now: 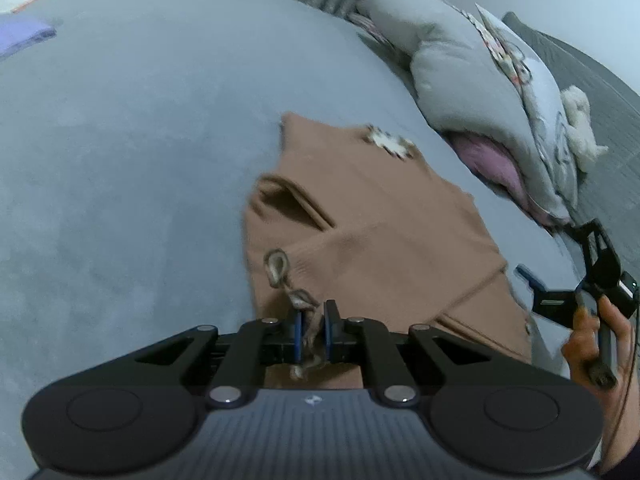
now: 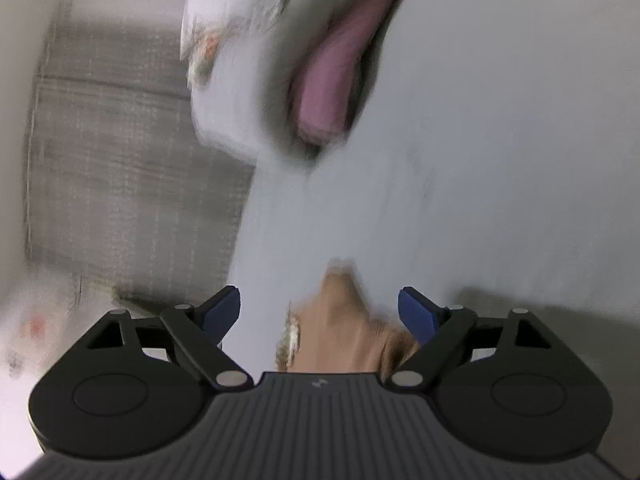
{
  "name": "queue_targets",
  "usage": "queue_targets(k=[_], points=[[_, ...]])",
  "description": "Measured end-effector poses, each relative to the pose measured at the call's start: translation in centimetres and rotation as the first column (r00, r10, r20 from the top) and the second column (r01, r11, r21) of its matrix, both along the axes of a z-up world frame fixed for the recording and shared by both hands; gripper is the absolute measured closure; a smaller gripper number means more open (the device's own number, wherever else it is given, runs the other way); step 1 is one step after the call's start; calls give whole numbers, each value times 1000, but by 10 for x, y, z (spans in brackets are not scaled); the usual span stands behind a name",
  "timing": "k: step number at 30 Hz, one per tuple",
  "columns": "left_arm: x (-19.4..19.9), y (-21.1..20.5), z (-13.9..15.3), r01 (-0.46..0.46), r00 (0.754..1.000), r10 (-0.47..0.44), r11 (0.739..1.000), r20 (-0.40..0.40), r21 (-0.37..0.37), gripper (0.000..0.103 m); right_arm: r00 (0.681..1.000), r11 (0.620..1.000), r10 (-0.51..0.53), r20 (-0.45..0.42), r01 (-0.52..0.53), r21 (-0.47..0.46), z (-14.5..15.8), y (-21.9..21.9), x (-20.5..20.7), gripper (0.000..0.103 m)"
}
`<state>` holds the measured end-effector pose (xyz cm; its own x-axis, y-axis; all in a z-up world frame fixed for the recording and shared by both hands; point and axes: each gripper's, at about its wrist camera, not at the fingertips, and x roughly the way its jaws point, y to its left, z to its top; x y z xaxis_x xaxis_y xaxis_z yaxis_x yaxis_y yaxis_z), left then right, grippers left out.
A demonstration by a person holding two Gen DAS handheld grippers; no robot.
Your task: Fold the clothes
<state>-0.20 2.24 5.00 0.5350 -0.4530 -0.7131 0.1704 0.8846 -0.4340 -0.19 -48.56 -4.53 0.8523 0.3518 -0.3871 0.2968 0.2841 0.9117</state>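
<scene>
step: mid-fold, left gripper [image 1: 312, 330] pinches brown sweater [image 1: 372, 216] hem | right gripper [image 2: 320, 312] wide, empty, beside sweater | next: grasp opposite edge

Tan sweater [image 1: 380, 216] with beige trim, pale grey-blue bedspread [image 1: 120, 160], floral-print grey pillow [image 1: 480, 80]

A tan-brown knitted sweater [image 1: 372, 240] lies partly folded on the near right of the bed, collar opening toward the left, a white flower appliqué [image 1: 390, 142] at its far edge, 1 twisted yarn tie [image 1: 280, 270] near.
</scene>
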Motion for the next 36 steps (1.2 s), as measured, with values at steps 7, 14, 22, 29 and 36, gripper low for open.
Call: queue_targets(k=[7,14,22,29,36], points=[[4,4,-13,-8,1000,8,1000,-13,-13,94,1000,999,12,-1,-12,-42,-15,17,8,32],[-1,7,-13,16,1000,-16,1000,-2,-19,94,1000,991,10,-5,-11,-131,-8,11,9,97],[-5,11,-17,33,998,-39,992,-45,-124,93,997,979,-74,-4,74,190,-30,-18,-9,97],[-4,36,-6,-23,999,21,997,-26,-80,84,991,989,-67,-114,81,122,-31,-23,-11,77],[-7,40,2,-33,999,35,998,33,-44,82,995,981,100,-30,-103,-163,21,18,-10,53]])
